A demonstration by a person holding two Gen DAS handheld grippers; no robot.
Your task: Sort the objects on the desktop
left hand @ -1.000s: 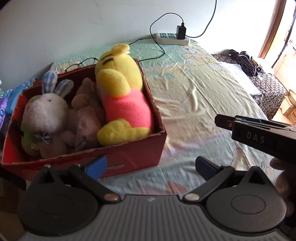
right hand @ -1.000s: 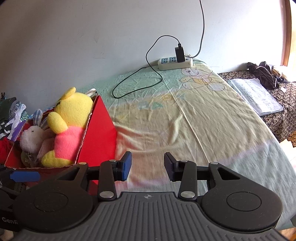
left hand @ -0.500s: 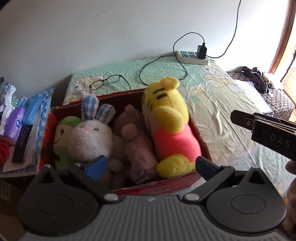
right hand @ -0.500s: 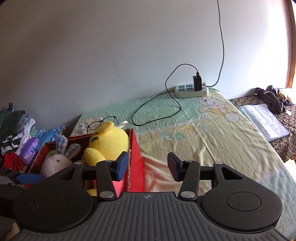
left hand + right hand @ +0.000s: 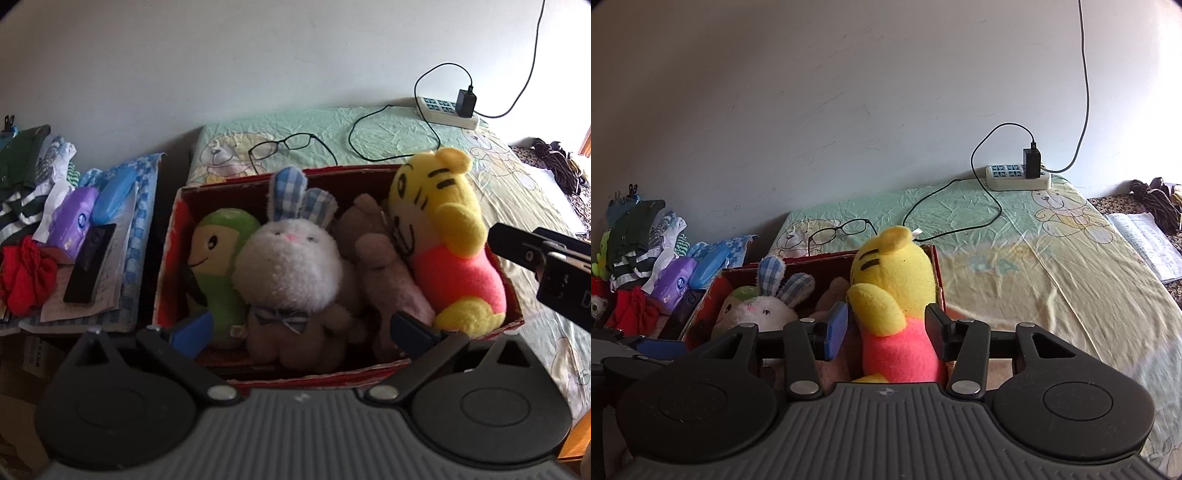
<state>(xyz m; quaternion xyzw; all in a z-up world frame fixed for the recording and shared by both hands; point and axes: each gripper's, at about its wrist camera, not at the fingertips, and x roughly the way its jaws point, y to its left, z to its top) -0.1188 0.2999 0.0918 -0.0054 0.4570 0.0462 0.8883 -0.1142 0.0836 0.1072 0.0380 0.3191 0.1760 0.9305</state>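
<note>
Inside the red box [image 5: 515,314], the yellow tiger plush [image 5: 897,295] stands upright between the right gripper [image 5: 886,328]'s open jaws; the left gripper [image 5: 299,328] also hangs open.

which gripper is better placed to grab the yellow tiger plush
Right gripper: its open jaws already flank the yellow tiger plush. The left gripper, also open, faces the white bunny instead.

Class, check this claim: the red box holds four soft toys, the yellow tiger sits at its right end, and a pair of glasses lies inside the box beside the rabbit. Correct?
One detail is wrong. The glasses are not inside the red box; they lie on the bedsheet behind it, as the left wrist view shows. The four soft toys, the yellow tiger at the right end and the rabbit stand as stated.
</note>
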